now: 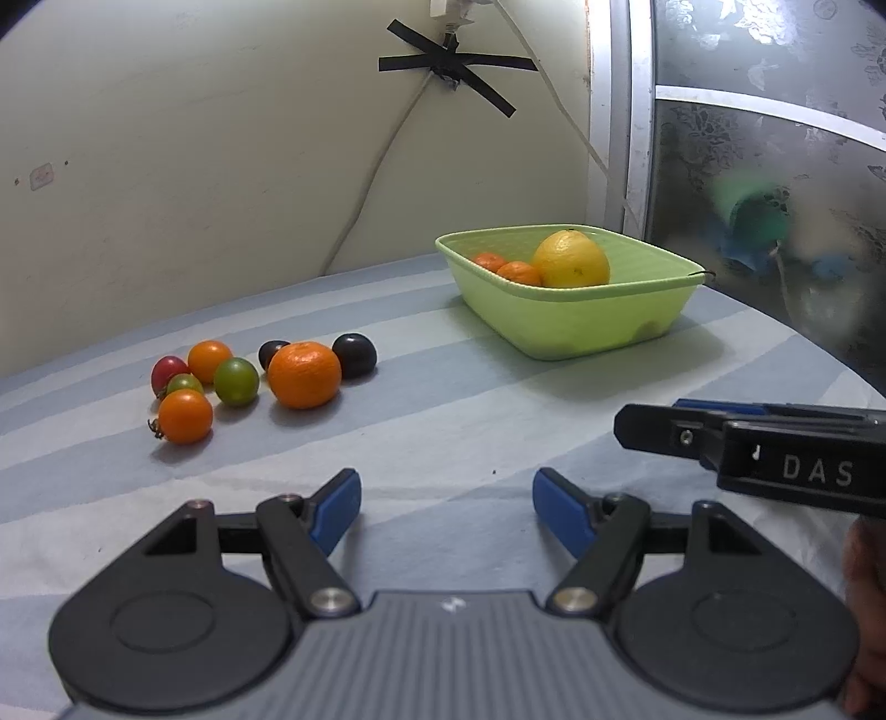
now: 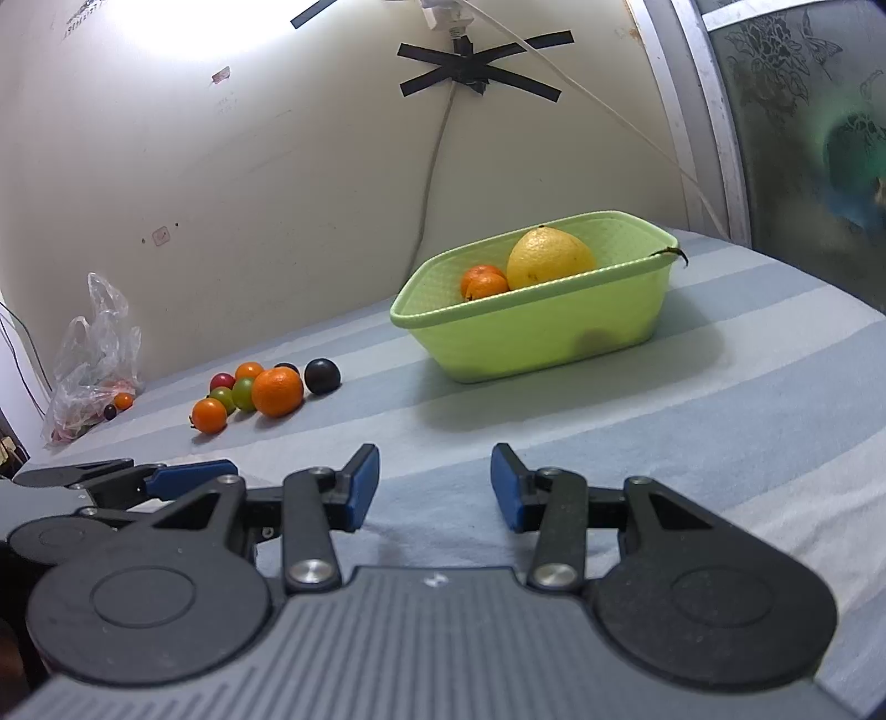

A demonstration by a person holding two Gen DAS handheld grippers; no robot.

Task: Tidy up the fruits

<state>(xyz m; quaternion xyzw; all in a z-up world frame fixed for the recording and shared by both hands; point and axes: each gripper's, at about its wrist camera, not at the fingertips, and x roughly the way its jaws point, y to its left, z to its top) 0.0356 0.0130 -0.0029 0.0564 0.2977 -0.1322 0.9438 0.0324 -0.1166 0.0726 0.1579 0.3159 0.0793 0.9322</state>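
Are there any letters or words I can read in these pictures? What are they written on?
"DAS" in white letters, on the black body of the right gripper, seen from the left wrist view.
Printed text on the wall at the top left of the right wrist view: too small and blurred to read.
Nothing else has writing.

A lime-green basket [image 2: 531, 332] is holding a yellow citrus [image 2: 551, 259] and two orange mandarins [image 2: 483, 282]. Left of the basket, orange, green, red and near-black fruits [image 1: 255, 382] are lying on a pale blue-and-white striped cloth [image 1: 498, 421]. Blue pads are tipping each black tool [image 1: 446, 507].
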